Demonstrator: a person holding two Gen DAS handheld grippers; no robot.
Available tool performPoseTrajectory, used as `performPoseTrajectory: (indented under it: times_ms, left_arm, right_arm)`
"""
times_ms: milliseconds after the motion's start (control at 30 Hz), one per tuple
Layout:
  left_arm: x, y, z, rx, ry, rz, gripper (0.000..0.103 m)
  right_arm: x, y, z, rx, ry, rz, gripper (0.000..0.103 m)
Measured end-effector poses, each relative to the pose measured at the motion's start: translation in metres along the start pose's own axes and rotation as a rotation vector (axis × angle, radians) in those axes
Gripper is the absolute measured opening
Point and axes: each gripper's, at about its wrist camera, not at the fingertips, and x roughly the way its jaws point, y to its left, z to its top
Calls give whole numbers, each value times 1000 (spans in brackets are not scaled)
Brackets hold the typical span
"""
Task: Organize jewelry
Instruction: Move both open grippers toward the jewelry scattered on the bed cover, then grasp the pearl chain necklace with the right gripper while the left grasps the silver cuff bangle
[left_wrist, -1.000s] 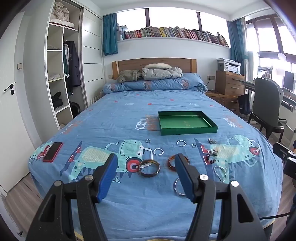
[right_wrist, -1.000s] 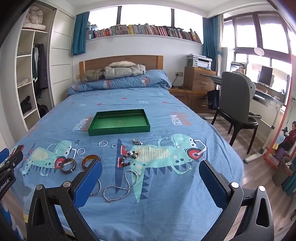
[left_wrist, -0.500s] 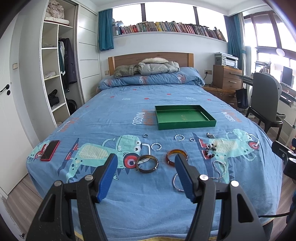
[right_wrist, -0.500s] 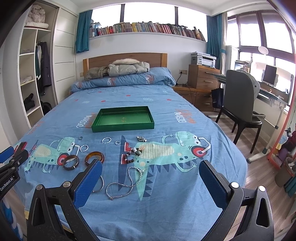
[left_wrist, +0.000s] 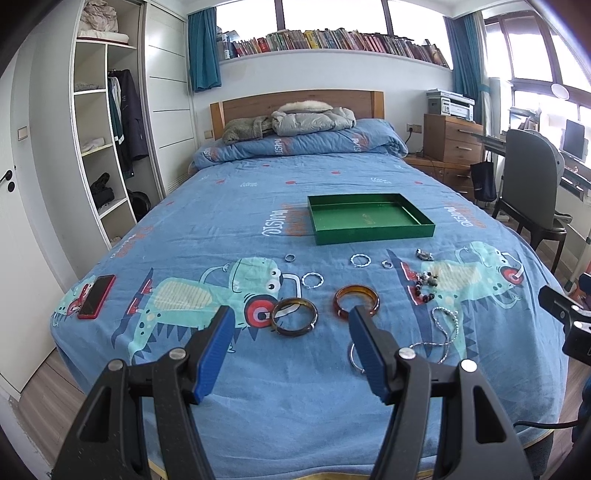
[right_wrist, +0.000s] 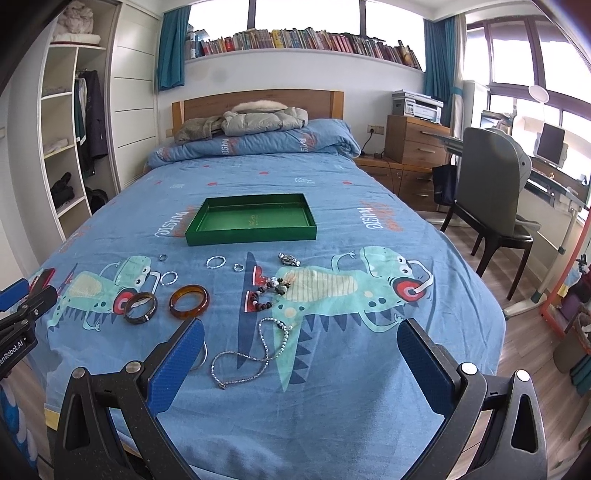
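Two bangles — dark brown glossy bangle (left_wrist: 294, 316) and amber one (left_wrist: 356, 300) — lie before the empty green rectangular tray (left_wrist: 369, 218); left gripper (left_wrist: 290, 350) and right gripper (right_wrist: 301, 363) both released, holding nothing.

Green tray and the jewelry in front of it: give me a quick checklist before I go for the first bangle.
1. Green tray has free space: ok, nothing seen inside.
2. Left tool open: ok, holding nothing.
3. Right tool open: ok, holding nothing.
4. Dark bangle and amber bangle apart: ok.
5. Silver chain tangle-free: cannot tell.
6. Thin hoop graspable: cannot tell, partly hidden.
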Motion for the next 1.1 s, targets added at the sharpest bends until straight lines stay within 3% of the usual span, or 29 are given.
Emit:
performPoseTrajectory:
  times_ms: [333, 433, 500, 600, 767, 900, 1100]
  left_arm:
    - [22, 4, -3, -5, 54, 26, 62]
    - [30, 9, -4, -20, 71, 29, 62]
    - [35, 13, -6, -29, 86, 25, 62]
    - [45, 14, -10, -40, 118, 8, 62]
    - [62, 10, -16, -33, 168, -26, 62]
    - [83, -1, -22, -27, 233, -87, 62]
    - [117, -24, -30, 20, 301, -152, 61]
  right_arm:
    - [27, 3, -3, -17, 49, 36, 99]
    - [35, 3, -5, -15, 68, 52, 94]
    - [43, 2, -8, -11, 91, 61, 86]
    - [55, 0, -12, -4, 138, 90, 75]
    - [76, -1, -22, 5, 205, 125, 67]
    - [97, -2, -29, 25, 272, 159, 55]
    - [131, -2, -38, 61, 375, 217, 50]
